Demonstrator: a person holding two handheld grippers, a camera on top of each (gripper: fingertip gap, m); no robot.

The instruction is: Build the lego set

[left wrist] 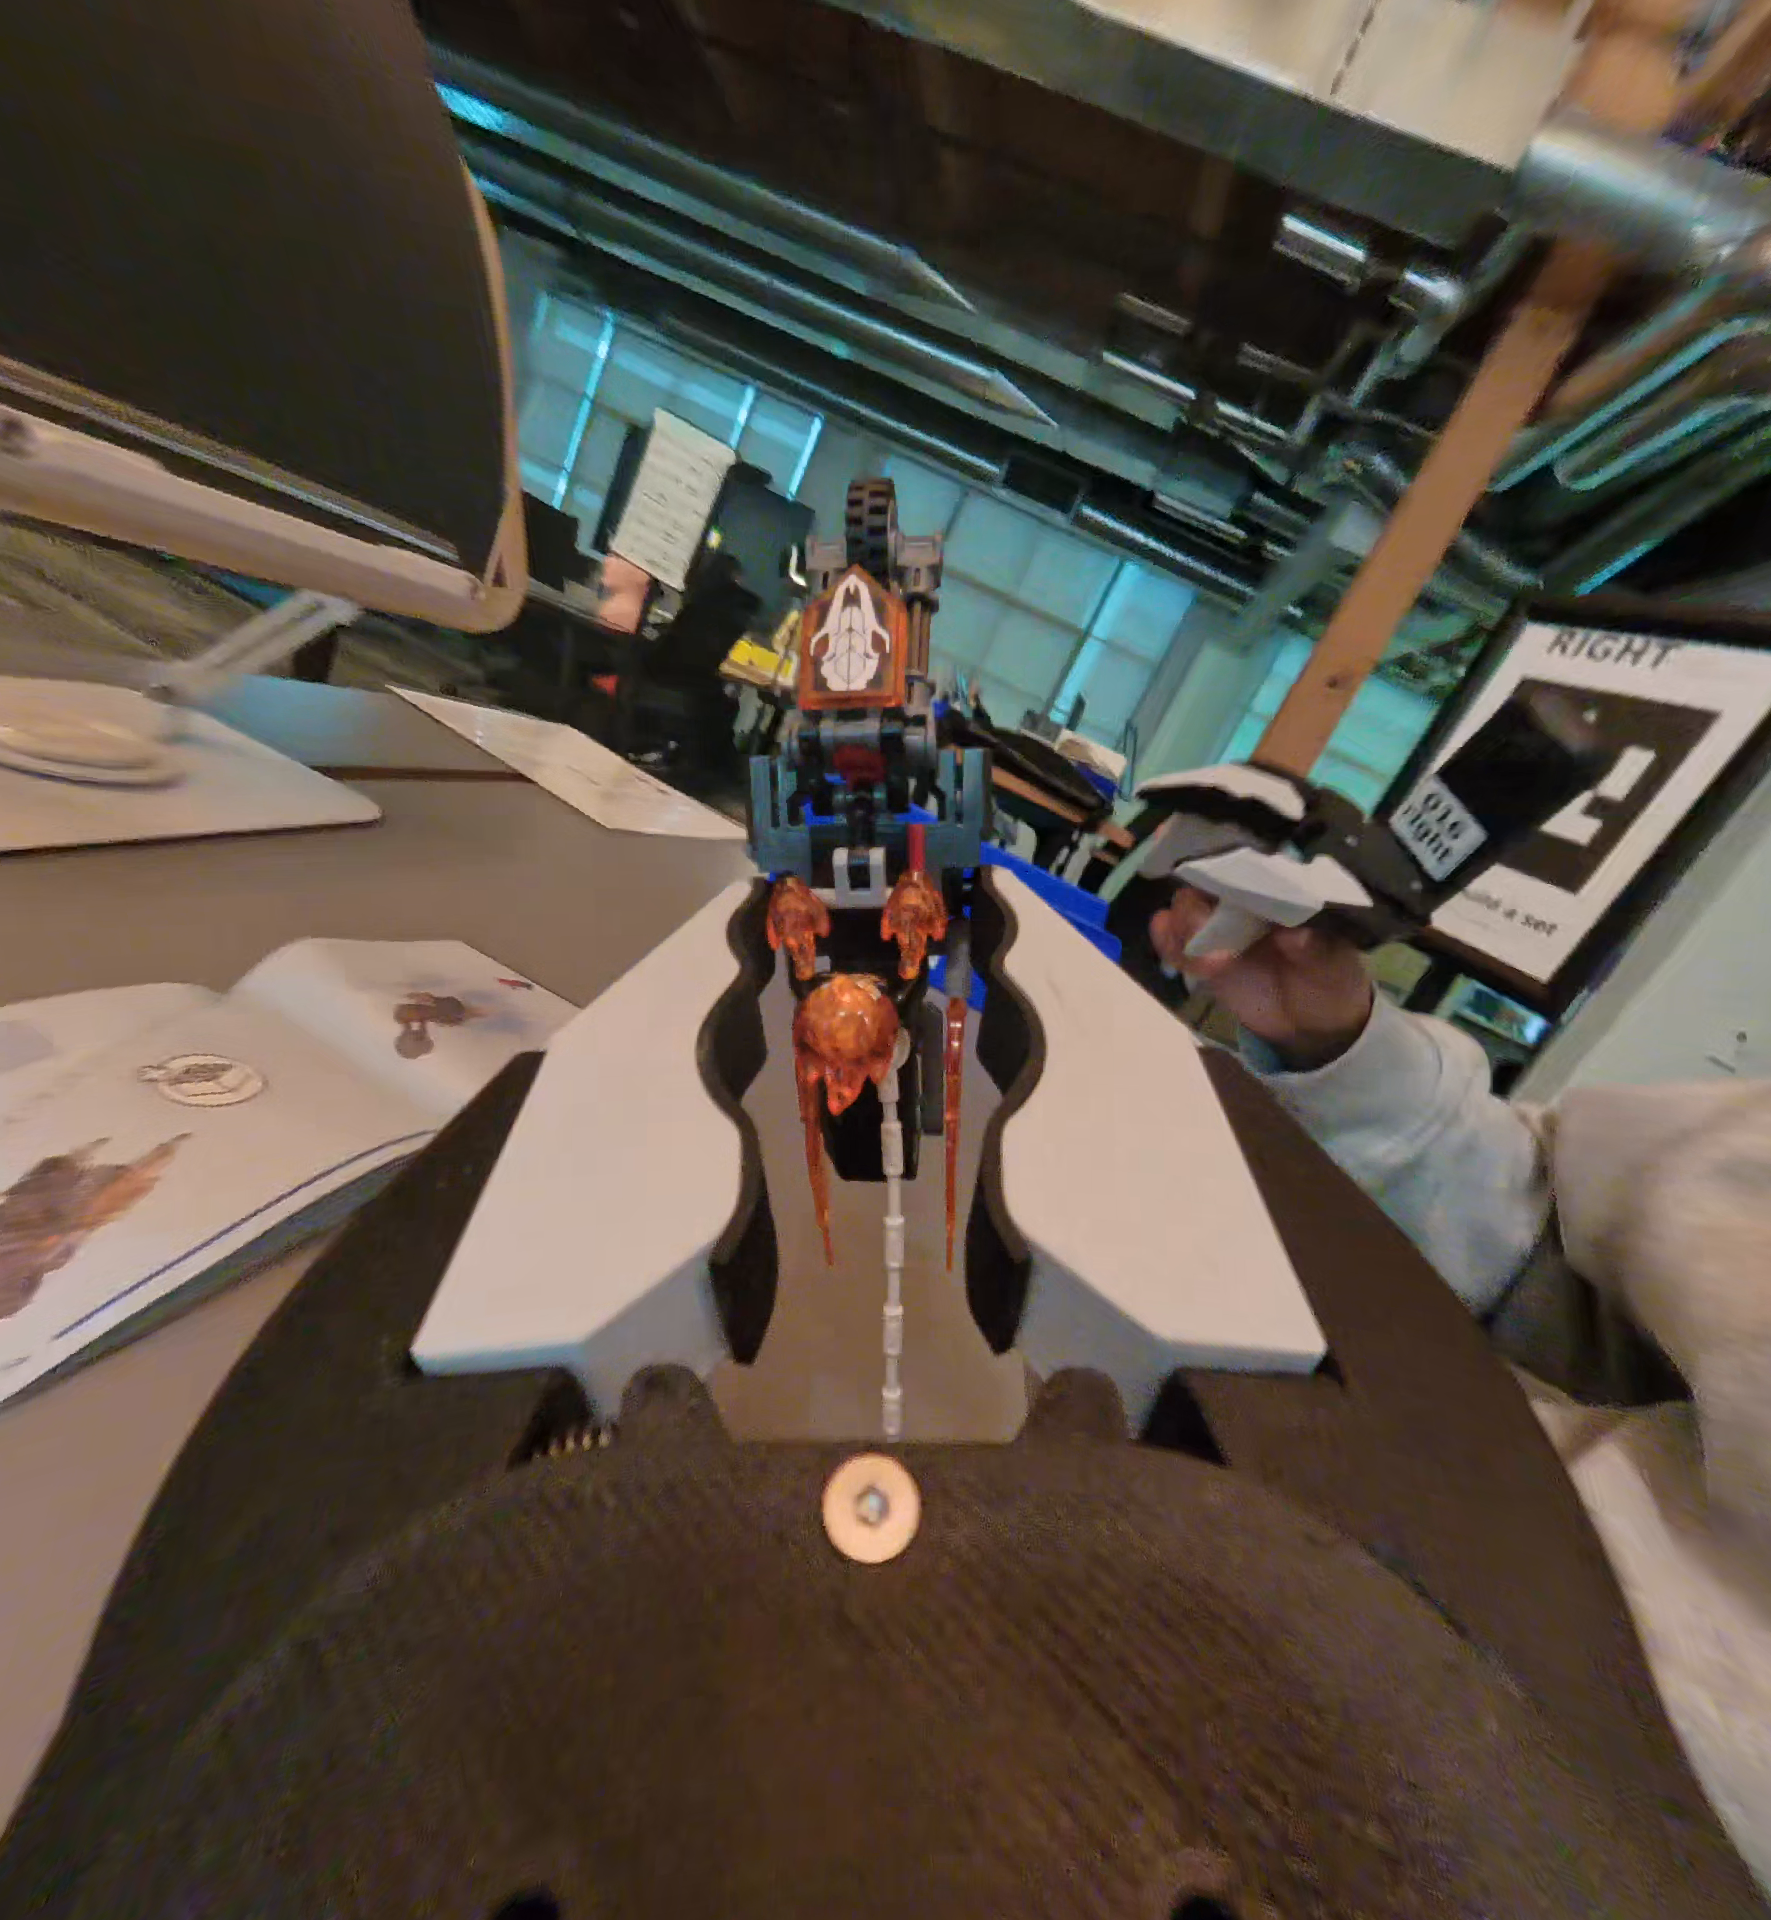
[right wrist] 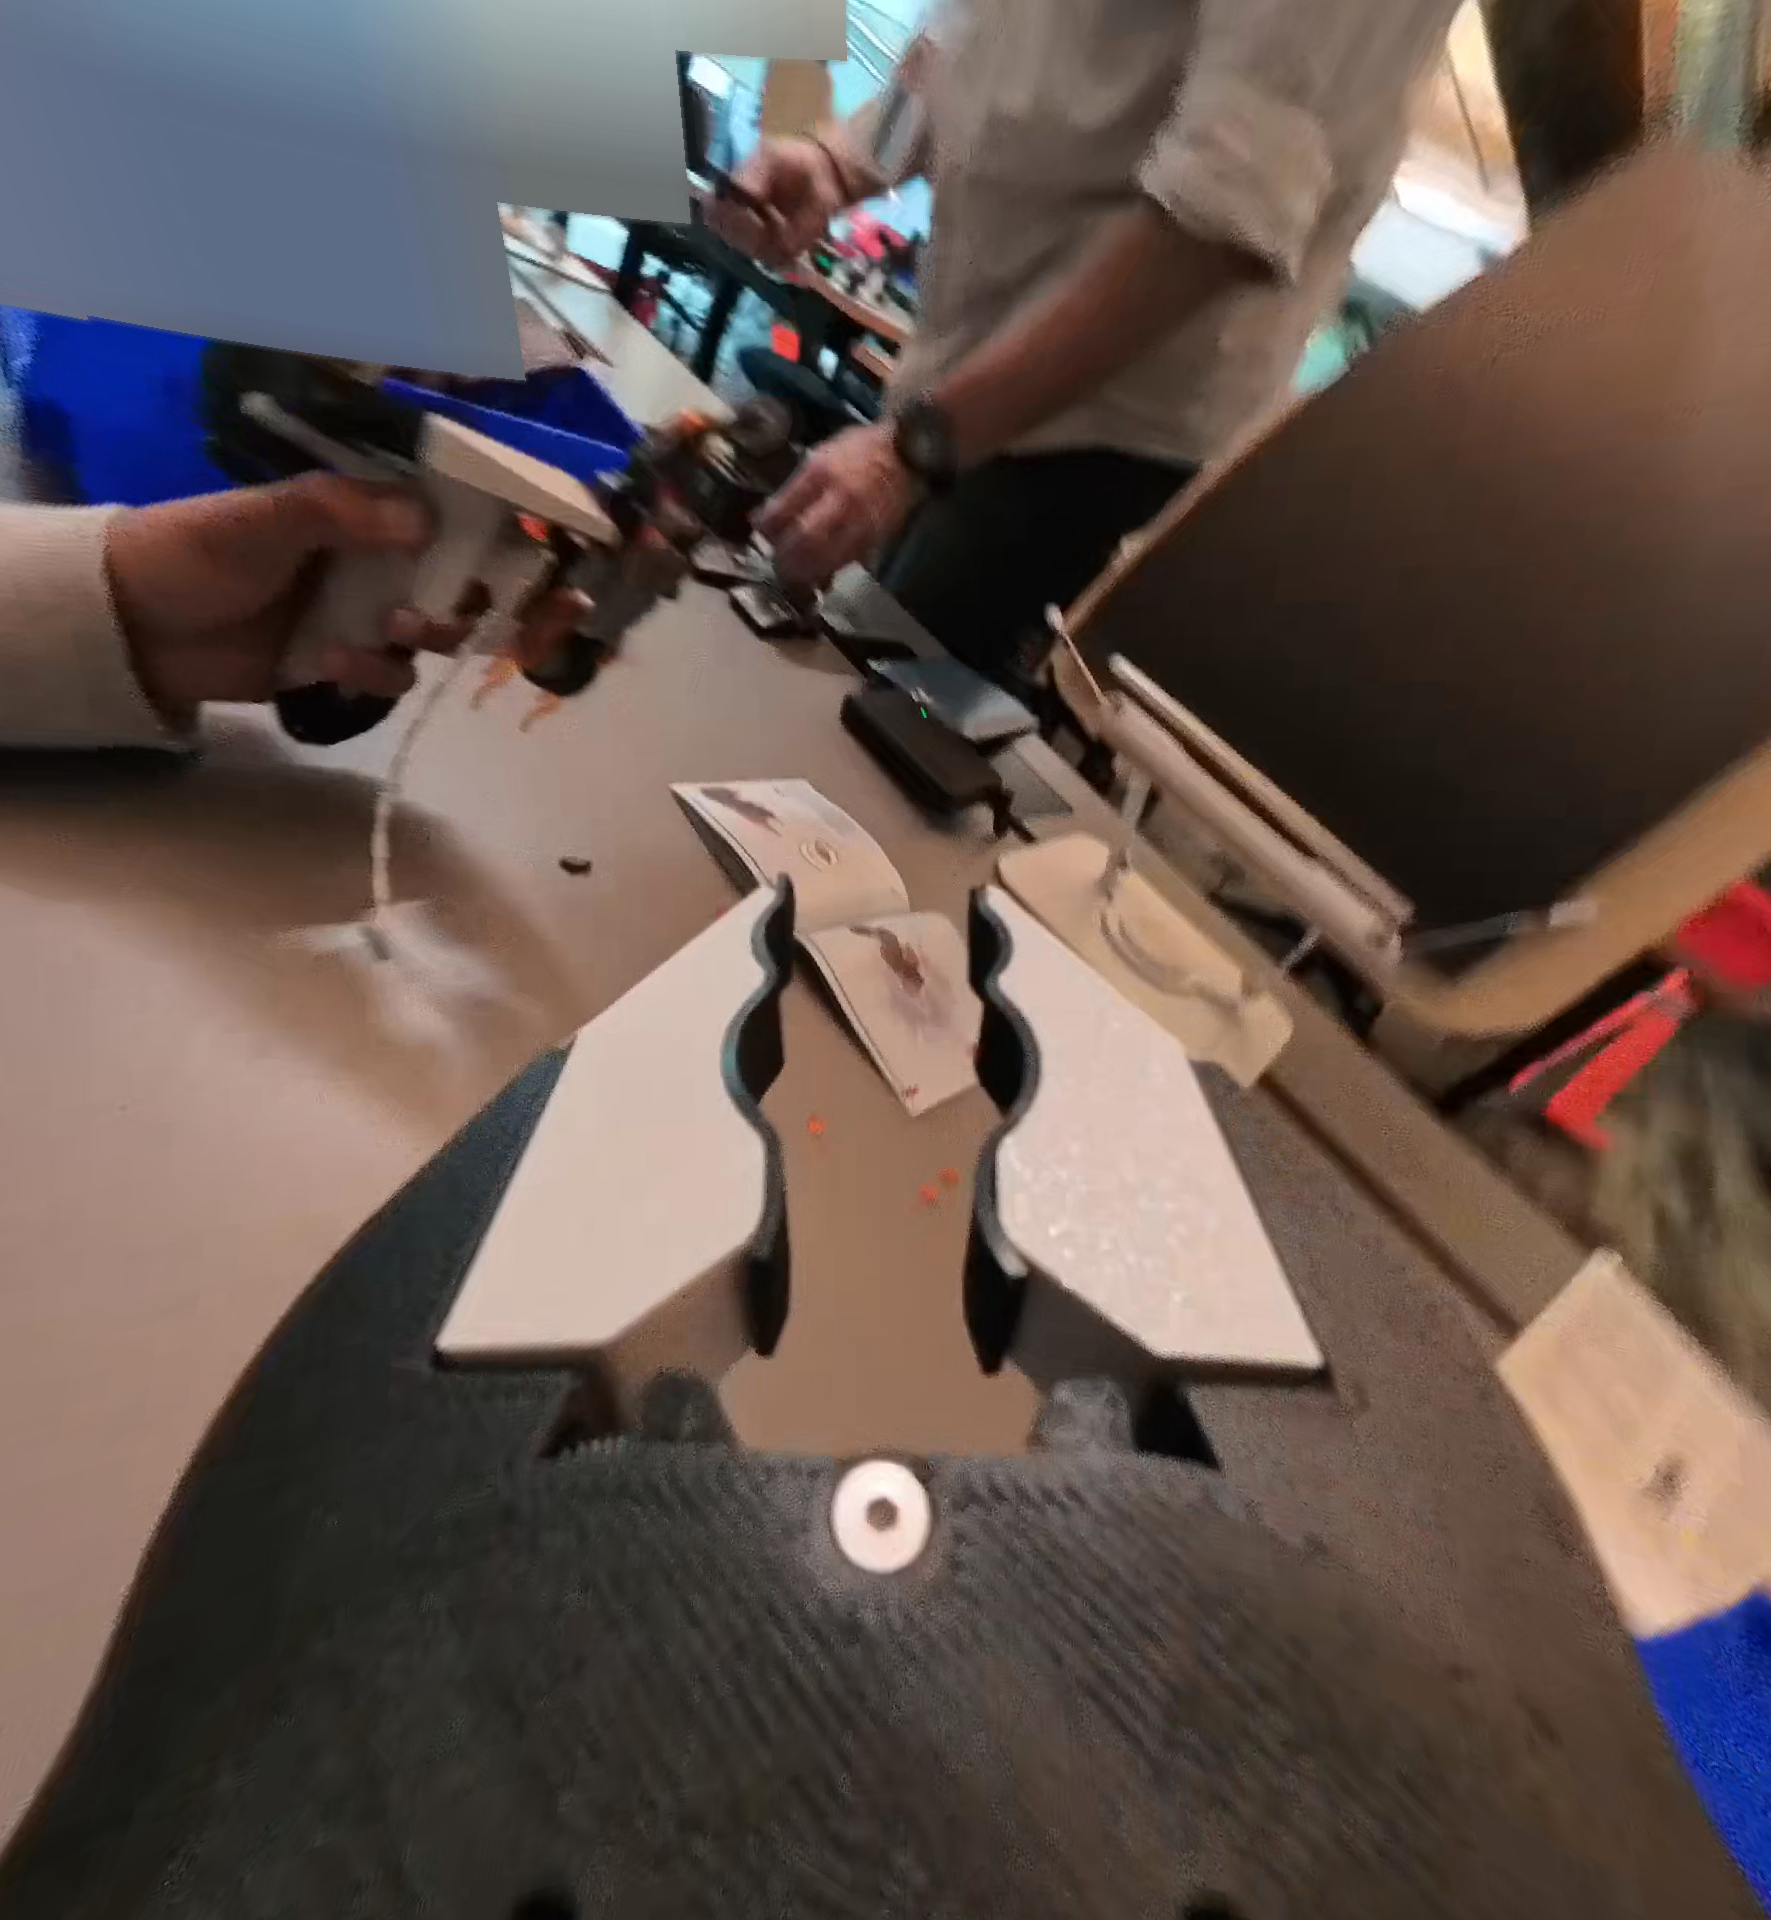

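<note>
— where was the lego model (left wrist: 865, 831)?
— frame centre; our left gripper (left wrist: 865, 904) had its fingers clamped on it.
— the right gripper (right wrist: 879, 914)?
— fingers parted, empty above the table (right wrist: 185, 1039).

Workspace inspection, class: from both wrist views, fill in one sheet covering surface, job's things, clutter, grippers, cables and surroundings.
Surface: brown table, mostly bare.
Job's things: lego model with orange flame pieces, held off the table; open instruction booklet; small orange bits on the table.
Clutter: white lamp base; black power adapter.
Grippers: left gripper shut on the lego model; right gripper open, empty.
Cables: white chain hanging from the model.
Surroundings: bystander at the far table edge; blue bin.
</note>
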